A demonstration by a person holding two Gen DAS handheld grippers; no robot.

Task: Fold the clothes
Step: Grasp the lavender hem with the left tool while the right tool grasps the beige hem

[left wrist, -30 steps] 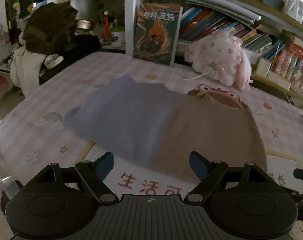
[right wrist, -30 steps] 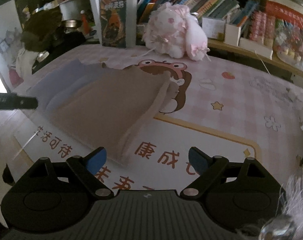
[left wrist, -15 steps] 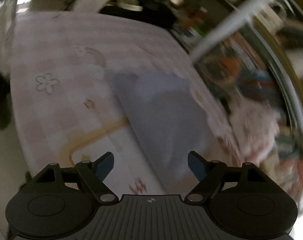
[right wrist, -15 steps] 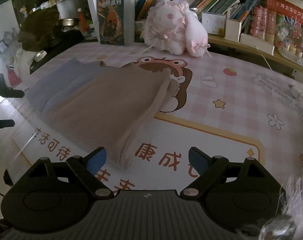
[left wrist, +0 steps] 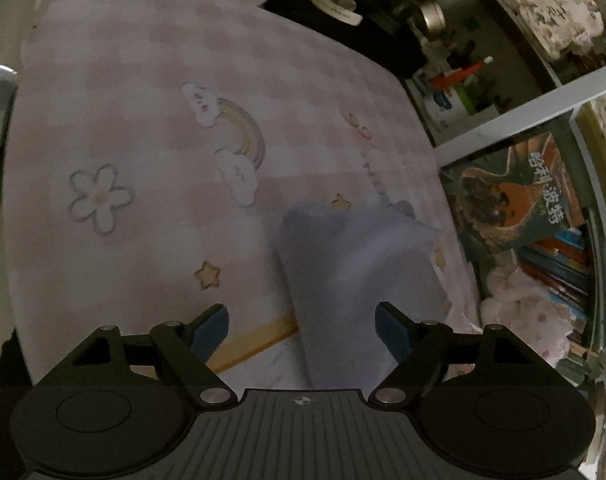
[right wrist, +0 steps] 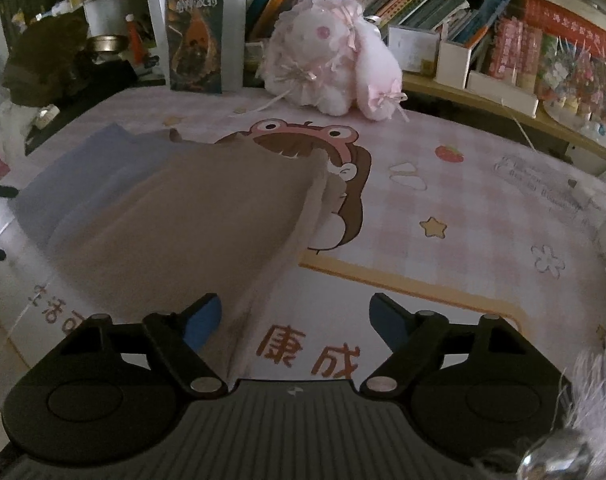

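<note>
Lavender-and-tan garment (right wrist: pixel 191 208) on pink-checked, cartoon-printed sheet (right wrist: pixel 483 208)

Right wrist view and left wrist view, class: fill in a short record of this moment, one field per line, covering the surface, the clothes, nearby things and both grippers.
surface: pink checked mat with cartoon prints
clothes: brown cloth lying flat, overlapping a blue cloth
blue cloth, left view: its end lies ahead of the fingers
nearby: pink plush toy by the bookshelf
left gripper: open, holding nothing
right gripper: open, at the brown cloth's near edge
</note>
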